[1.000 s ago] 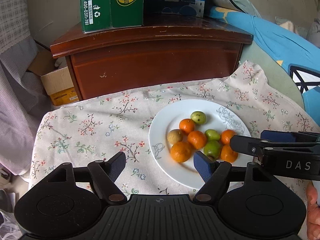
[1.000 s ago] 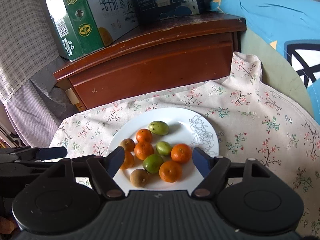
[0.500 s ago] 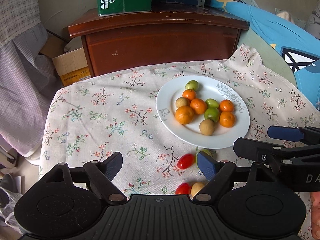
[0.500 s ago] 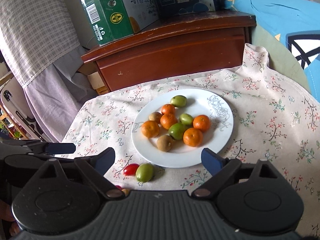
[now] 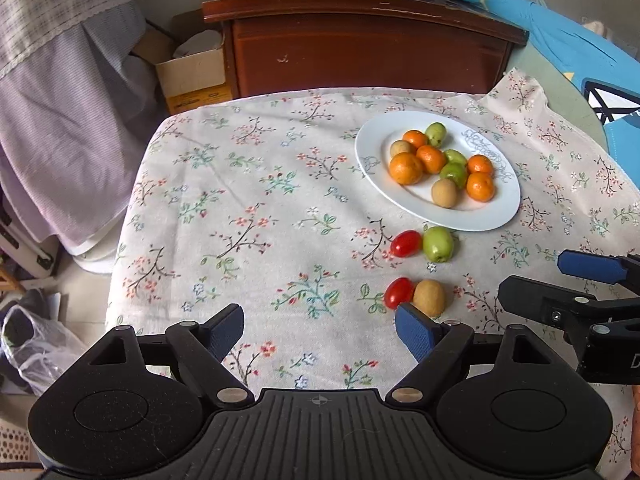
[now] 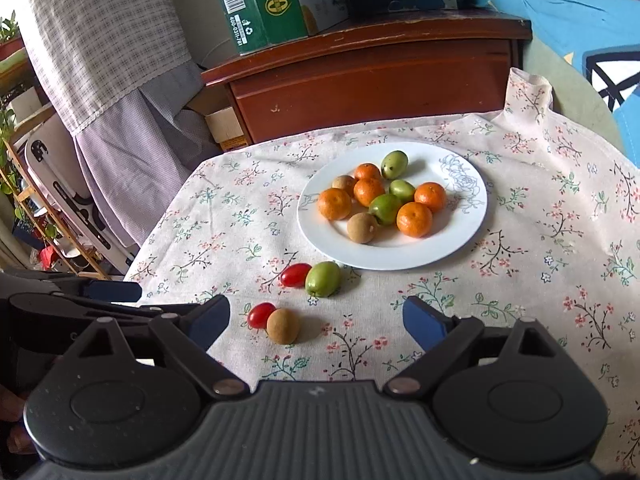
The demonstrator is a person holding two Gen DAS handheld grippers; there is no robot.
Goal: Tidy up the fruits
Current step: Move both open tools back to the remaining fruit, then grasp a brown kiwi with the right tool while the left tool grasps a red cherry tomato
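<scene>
Fruit sits in two groups on the floral tablecloth [image 6: 224,240]. On the white plate [image 6: 460,232], at about one o'clock from the right gripper [image 6: 316,320], lie five oranges, three green fruits and two brown ones, bunched toward the plate's left half. The green fruit at the plate's far edge [image 6: 394,164] has its long axis tilted toward one o'clock. Off the plate, at its seven o'clock, a cherry tomato [image 6: 295,275] touches a loose green fruit [image 6: 323,279]; both lie slanted, long axes pointing toward two o'clock. Nearer the camera, a second tomato [image 6: 261,315] touches a brown fruit [image 6: 283,325]. The right gripper stands wide apart, empty. The left gripper [image 5: 320,332] has just been opening, with nothing between its pads.
</scene>
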